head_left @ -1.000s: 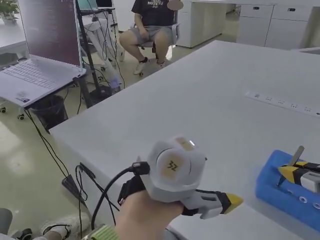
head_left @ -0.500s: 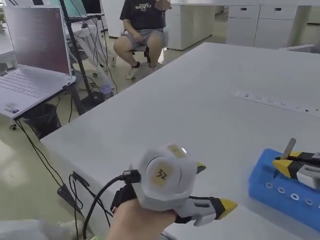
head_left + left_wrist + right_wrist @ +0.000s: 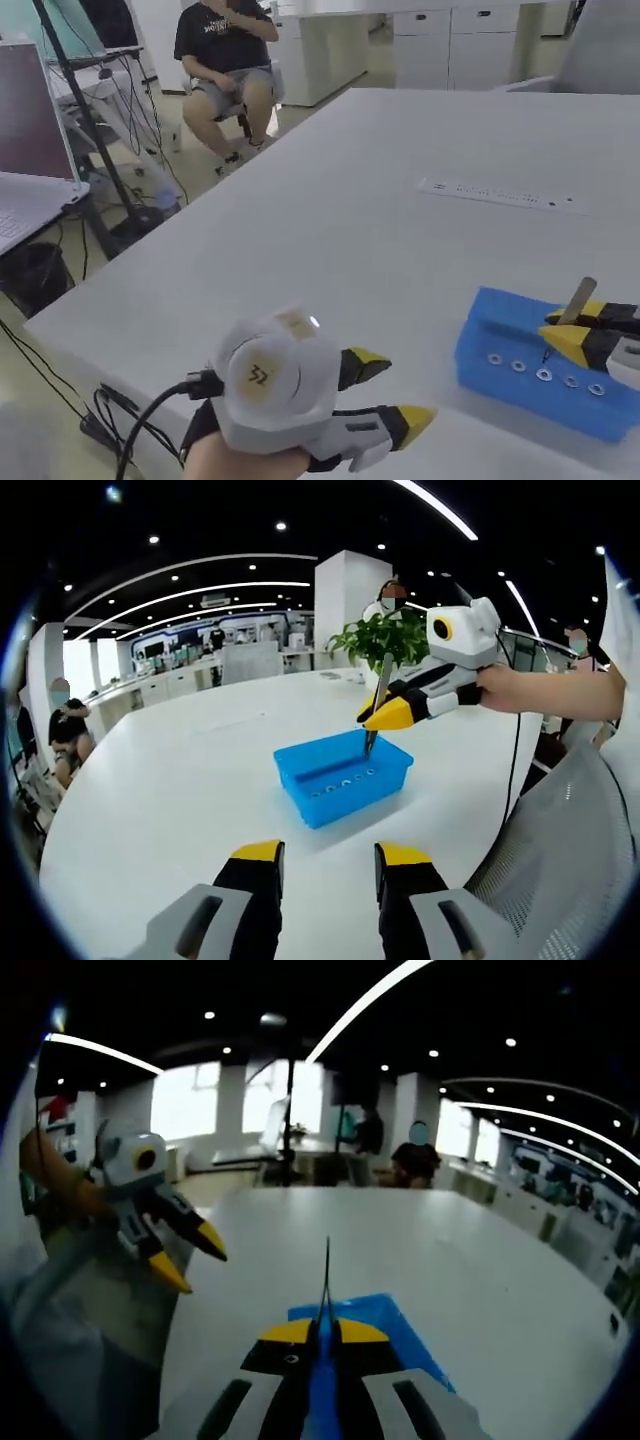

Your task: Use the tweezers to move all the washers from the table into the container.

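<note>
Counting the washers (image 3: 543, 374) gives a row of five small metal rings, all lying on the floor of the blue container (image 3: 505, 400). None can be made out on the white table (image 3: 400, 220) around it, though part of the table lies outside the head view. The container sits near the table's edge, and the left gripper view shows the same row of rings inside it (image 3: 345, 780).

The tweezers (image 3: 577, 300) stand almost upright, their tips down inside the container and close above one ring in the middle of the row. Whether the tips touch or pinch that ring is too small to tell. The right gripper (image 3: 556, 328) is clamped on the tweezers; in its own view the jaws (image 3: 325, 1335) close on either side of the thin blade (image 3: 327, 1280). The left gripper (image 3: 408, 388) hovers near the table's edge, well apart from the container, its jaws spread and holding nothing.

Judgement: the step in hand is a placement or release at the container, and the task looks close to done. The next move calls for easing the tweezers' tips apart, lifting them straight out without dragging a neighbouring ring, then checking the table for any washer left over.

A white power strip (image 3: 500, 195) lies farther back on the table.
</note>
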`<state>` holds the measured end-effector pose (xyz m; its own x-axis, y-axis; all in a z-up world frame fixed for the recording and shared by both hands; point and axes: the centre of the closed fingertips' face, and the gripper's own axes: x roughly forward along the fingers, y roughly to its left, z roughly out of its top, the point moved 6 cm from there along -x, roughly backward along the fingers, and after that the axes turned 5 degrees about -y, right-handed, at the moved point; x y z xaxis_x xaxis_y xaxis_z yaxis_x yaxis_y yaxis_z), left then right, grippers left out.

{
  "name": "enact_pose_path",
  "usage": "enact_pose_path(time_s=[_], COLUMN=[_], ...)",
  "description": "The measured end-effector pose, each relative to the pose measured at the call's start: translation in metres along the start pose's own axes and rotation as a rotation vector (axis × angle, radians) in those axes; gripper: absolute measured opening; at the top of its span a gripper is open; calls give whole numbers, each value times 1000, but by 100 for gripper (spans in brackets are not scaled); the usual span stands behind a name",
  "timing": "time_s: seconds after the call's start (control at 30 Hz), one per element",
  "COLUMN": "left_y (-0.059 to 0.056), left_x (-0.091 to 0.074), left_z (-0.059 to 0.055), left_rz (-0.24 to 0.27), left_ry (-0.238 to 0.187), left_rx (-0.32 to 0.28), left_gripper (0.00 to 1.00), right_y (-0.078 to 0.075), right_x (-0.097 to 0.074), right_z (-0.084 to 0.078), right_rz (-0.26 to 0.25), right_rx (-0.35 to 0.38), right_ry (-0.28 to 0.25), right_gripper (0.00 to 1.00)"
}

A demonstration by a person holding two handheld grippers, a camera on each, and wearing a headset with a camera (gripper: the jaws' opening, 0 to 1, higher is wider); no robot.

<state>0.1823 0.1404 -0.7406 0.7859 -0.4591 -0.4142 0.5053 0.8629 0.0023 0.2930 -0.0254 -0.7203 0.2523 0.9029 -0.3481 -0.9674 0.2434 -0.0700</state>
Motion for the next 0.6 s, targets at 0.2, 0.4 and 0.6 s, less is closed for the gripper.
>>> enact_pose_path(time_s=[0.2,0.4,0.6], left_y=[-9,-19,-31], left_x=[-1,-1,0], left_z=[1,-2,-4], left_rz=[-50,-119,-191], left_ry=[15,43,76], left_rx=[22,56,82], left_gripper=[18,14,13], right_y=[14,28,49], right_x=[-14,-22,-28], right_z=[-10,-25,-46], right_rz=[-5,0,45], right_rx=[29,49,85], right_ry=[14,46,88], right_gripper=[4,4,4])
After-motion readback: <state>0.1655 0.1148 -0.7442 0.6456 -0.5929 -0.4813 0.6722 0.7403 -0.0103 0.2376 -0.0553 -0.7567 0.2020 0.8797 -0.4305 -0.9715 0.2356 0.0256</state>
